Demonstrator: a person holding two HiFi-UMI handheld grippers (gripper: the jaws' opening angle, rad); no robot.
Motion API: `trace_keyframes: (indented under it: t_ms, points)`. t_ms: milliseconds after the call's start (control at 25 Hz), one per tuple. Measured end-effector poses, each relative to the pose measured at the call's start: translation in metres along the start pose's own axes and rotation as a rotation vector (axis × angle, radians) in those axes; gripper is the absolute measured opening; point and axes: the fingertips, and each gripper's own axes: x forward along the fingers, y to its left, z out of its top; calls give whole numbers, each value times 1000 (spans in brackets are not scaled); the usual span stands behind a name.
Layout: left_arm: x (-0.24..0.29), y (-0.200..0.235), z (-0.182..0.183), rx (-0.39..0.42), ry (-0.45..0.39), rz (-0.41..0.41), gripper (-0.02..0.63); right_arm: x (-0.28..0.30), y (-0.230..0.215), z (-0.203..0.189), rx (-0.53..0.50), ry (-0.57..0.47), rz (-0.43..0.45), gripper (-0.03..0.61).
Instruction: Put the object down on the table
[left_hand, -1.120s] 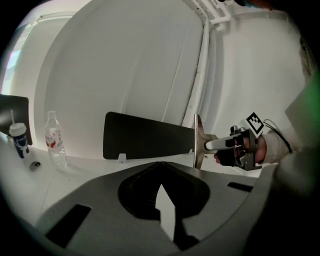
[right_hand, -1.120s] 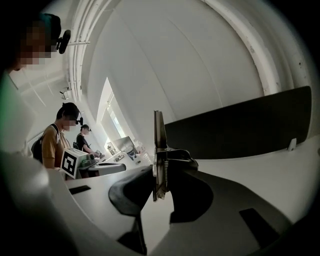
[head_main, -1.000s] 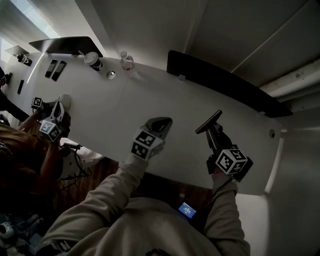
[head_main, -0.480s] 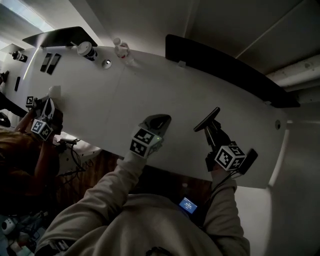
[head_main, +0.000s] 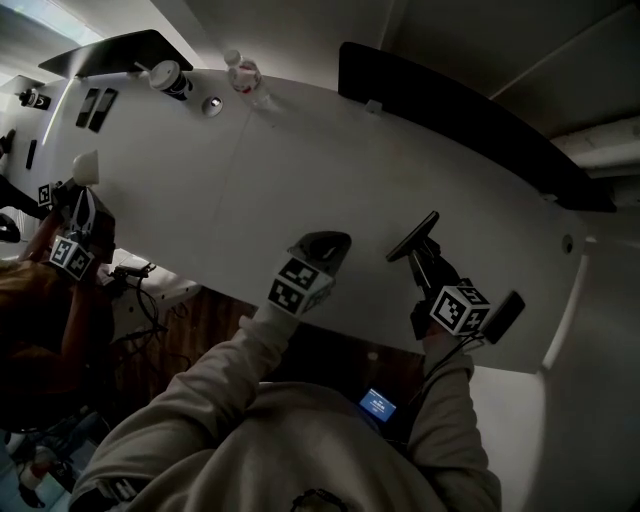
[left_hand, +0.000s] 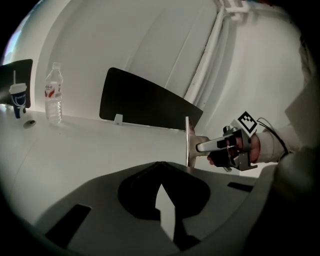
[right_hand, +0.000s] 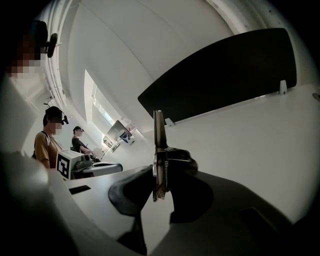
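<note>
My right gripper (head_main: 428, 265) is shut on a flat tool (head_main: 414, 238): a thin dark plate that stands on edge, with a metal handle and a spring. In the right gripper view the tool (right_hand: 158, 150) rises straight up between the fingers of that gripper (right_hand: 159, 186). In the left gripper view the tool (left_hand: 188, 142) stands upright over the white table (left_hand: 90, 145); its lower edge is hidden, so contact with the table is unclear. My left gripper (head_main: 326, 246) hovers over the table's near edge, left of the tool, shut and empty, and its tips (left_hand: 160, 165) meet.
A long dark divider panel (head_main: 470, 120) runs along the far side of the white table (head_main: 300, 170). A water bottle (head_main: 243, 72), a cup with a straw (head_main: 168, 78) and a small round object (head_main: 212, 104) stand at the far left. Another person with marker-cube grippers (head_main: 70, 250) works at the left end.
My two grippers and the tool have hardly moved; the view has shifted a little. The person at the left end has moved their grippers slightly.
</note>
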Motion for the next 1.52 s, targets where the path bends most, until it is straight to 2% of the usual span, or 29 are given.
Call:
trace_keyframes:
  t_ms: [320, 560, 960, 1160, 1360, 1520]
  points:
    - [6, 15, -25, -26, 50, -2, 3, 11, -21, -27, 75, 19, 8, 95]
    - [16, -2, -48, -52, 104, -31, 3, 20, -22, -40, 129, 24, 33, 95]
    - [19, -7, -42, -36, 111, -70, 3, 28, -36, -44, 257, 3, 78, 95]
    - [22, -8, -44, -33, 116, -71, 3, 30, -46, -54, 392, 1, 101, 95]
    - [23, -7, -45, -36, 118, -71, 3, 30, -55, -55, 483, -35, 110, 97]
    - [25, -8, -43, -32, 113, -75, 3, 29, -65, -62, 474, -24, 72, 106]
